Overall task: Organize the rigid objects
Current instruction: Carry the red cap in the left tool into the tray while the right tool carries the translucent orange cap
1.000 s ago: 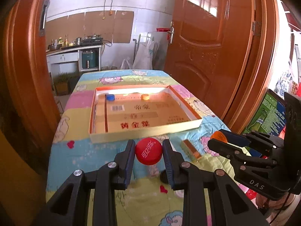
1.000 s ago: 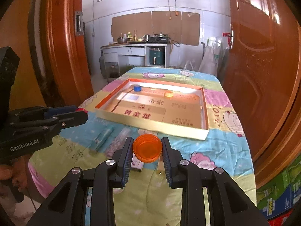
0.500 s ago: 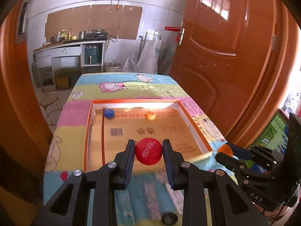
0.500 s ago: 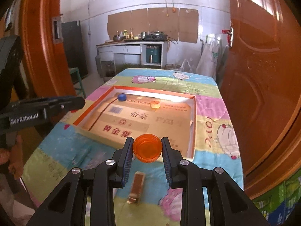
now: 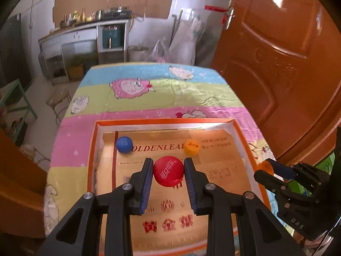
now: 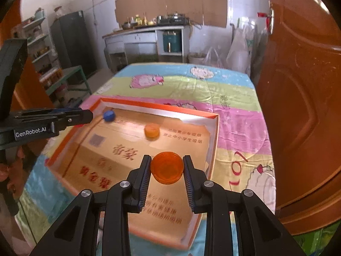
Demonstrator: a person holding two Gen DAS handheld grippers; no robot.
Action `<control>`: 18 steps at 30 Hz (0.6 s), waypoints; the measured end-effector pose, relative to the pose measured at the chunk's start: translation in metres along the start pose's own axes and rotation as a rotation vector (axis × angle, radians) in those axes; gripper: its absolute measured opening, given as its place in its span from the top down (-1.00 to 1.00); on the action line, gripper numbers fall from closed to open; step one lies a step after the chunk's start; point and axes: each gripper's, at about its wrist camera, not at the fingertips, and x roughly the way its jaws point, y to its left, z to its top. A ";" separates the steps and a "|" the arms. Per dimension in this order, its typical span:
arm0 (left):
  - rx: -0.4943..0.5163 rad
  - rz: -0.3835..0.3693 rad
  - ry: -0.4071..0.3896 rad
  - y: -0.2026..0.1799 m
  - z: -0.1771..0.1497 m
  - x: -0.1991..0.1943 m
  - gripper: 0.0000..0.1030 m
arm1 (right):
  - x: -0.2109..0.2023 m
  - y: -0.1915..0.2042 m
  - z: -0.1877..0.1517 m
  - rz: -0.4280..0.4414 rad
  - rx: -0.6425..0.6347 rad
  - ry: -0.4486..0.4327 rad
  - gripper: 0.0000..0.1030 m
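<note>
My left gripper (image 5: 168,173) is shut on a red bottle cap (image 5: 168,171) and holds it above the middle of a shallow orange-rimmed cardboard box lid (image 5: 93,149). My right gripper (image 6: 167,170) is shut on a translucent orange cap (image 6: 167,167) above the lid's right part (image 6: 215,140). A blue cap (image 5: 124,144) and a yellow-orange cap (image 5: 191,147) lie at the far end of the lid; they also show in the right wrist view, blue (image 6: 108,115) and orange (image 6: 152,130). The right gripper shows at the left wrist view's right edge (image 5: 266,170); the left gripper shows at the right wrist view's left (image 6: 85,115).
The lid rests on a table with a colourful cartoon cloth (image 5: 149,89). A brown wooden door (image 5: 277,64) stands close on the right. A kitchen counter (image 6: 145,34) and a green stool (image 6: 70,74) lie beyond the table.
Both grippers have moved forward from the table's near edge to above the lid, each still holding its cap. Loose items on the near cloth have dropped out of view.
</note>
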 end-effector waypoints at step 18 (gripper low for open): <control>-0.013 0.045 0.114 0.005 0.013 0.077 0.41 | 0.079 -0.014 0.021 0.007 0.016 0.128 0.41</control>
